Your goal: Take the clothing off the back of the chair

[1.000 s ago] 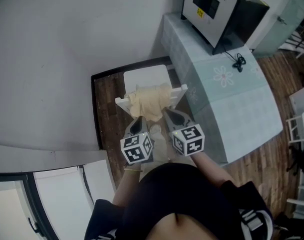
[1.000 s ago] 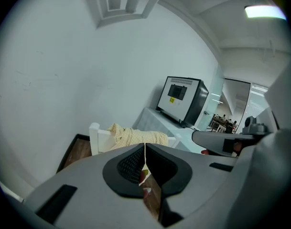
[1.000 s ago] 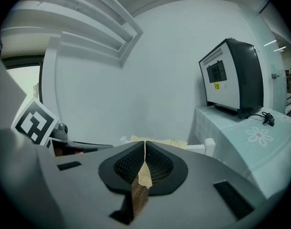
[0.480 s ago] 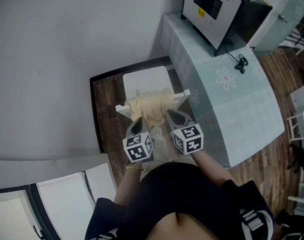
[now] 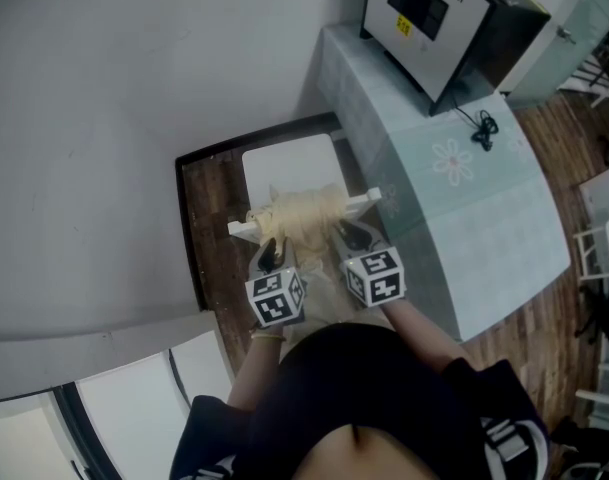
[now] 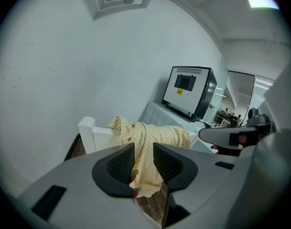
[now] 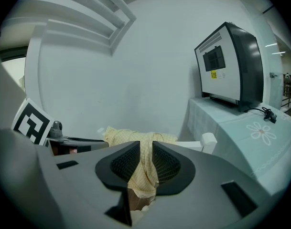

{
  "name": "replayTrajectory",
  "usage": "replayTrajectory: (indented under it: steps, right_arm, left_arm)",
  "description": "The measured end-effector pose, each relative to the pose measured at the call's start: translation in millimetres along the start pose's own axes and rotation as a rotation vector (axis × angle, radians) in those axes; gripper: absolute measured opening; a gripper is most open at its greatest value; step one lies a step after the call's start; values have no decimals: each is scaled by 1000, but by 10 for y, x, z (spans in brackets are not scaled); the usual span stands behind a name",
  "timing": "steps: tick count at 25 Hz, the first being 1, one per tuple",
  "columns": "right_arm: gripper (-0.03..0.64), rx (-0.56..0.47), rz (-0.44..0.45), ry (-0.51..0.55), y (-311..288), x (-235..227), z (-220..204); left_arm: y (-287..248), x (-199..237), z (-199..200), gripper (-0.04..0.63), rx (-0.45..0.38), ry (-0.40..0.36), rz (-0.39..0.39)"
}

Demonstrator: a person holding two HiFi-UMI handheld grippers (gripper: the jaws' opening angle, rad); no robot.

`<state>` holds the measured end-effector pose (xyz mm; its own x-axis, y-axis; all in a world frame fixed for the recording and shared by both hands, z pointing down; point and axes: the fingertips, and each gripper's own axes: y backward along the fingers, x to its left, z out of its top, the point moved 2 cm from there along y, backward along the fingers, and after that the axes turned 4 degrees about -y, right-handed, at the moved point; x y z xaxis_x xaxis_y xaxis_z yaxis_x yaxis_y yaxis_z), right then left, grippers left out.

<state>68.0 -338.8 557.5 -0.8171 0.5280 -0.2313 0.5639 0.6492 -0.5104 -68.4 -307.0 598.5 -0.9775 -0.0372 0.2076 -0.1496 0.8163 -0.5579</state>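
Note:
A pale yellow checked cloth [image 5: 302, 213] lies bunched over the white top rail [image 5: 369, 198] of a chair, above the chair's white seat [image 5: 289, 163]. My left gripper [image 5: 267, 255] is at the cloth's near left side and my right gripper [image 5: 356, 236] at its near right side. In the left gripper view the left gripper [image 6: 144, 159] has its jaws opening, and the cloth [image 6: 155, 132] hangs in the gap. In the right gripper view the right gripper [image 7: 145, 159] has its jaws opening too, narrower, with a fold of the cloth [image 7: 144, 175] between the pads.
A table under a pale green cloth [image 5: 454, 168] stands right of the chair, carrying a boxy oven [image 5: 434, 13] and a black cable [image 5: 479, 123]. A grey wall lies beyond the chair. White chairs [image 5: 596, 248] stand at the far right on the wood floor.
Both grippers have moved away from me and lower, up to the chair's top rail. The cloth, which hung looser before, now sits bunched on the rail.

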Motion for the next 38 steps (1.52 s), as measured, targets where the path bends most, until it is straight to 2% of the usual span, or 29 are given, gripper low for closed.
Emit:
replayTrajectory:
  steps: [8,14,22,38]
  right_arm:
    - [178,32,-2,-14,-145,-65,-56]
    - [256,44,-19,-31,-270,-139,-80]
    - [282,94,-49,-41,-454,-238,-146]
    - [281,97,-81,-32,-528,-204,-198]
  left_arm:
    - [-111,101,-39,248,-3,-2,28]
    - [-228,135,-80,295,24,-6,18]
    - [-368,171,-87,305,43,-25,45]
    - [-457,119,-89,287,49,3,73]
